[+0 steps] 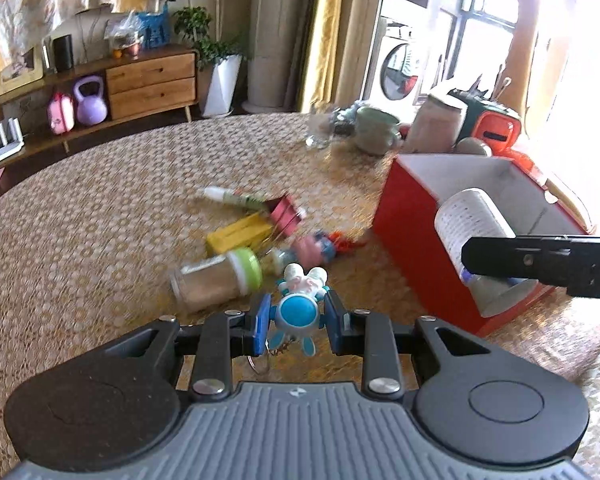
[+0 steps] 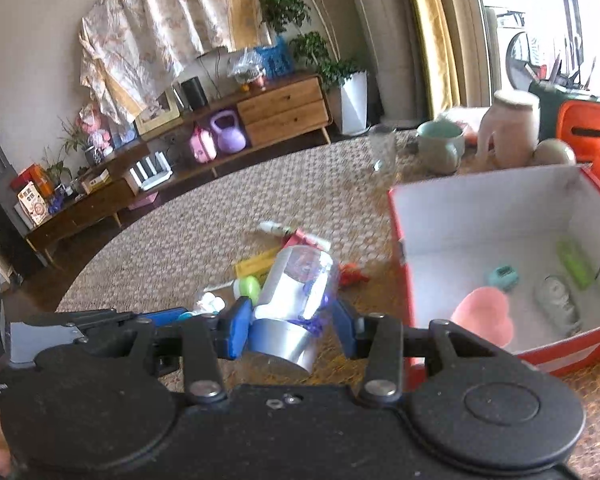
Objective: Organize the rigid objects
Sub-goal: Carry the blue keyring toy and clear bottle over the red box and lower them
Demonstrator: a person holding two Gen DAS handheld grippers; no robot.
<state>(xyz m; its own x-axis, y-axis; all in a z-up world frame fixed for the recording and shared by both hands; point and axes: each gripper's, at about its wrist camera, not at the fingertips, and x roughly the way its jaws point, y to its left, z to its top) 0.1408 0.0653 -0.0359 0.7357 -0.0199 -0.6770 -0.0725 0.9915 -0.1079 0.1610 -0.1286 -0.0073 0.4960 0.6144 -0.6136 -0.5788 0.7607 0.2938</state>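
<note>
Your left claw (image 1: 297, 317) is clamped on a small blue-and-white toy keychain (image 1: 299, 308), which sits between the blue pads just above the bench (image 1: 80, 220). Your right claw (image 2: 292, 326) is clamped on a clear plastic canister (image 2: 296, 292) with a silver base and something purple inside; it hangs beside the left wall of the red box (image 2: 398, 216).

The canister is smooth and round, and the pads hold it only near the base, so I think it can twist or slide out if you swing it quickly over the wall. The keychain is held at its round body, and its ring dangles below; the ring may catch on the box edge. Both claws seem to aim at one box, so they can knock each other.

The right wrist view shows the inside of the box: a pink heart-shaped thing (image 2: 486, 314), a teal item (image 2: 503, 276), a green one (image 2: 576, 264) and a pale one. The left wrist view hides this floor, but it shows the pile left on the bench: a green-capped jar (image 1: 216, 280), a yellow box (image 1: 240, 234), a pink clip (image 1: 286, 212) and a white tube (image 1: 236, 198).
</note>
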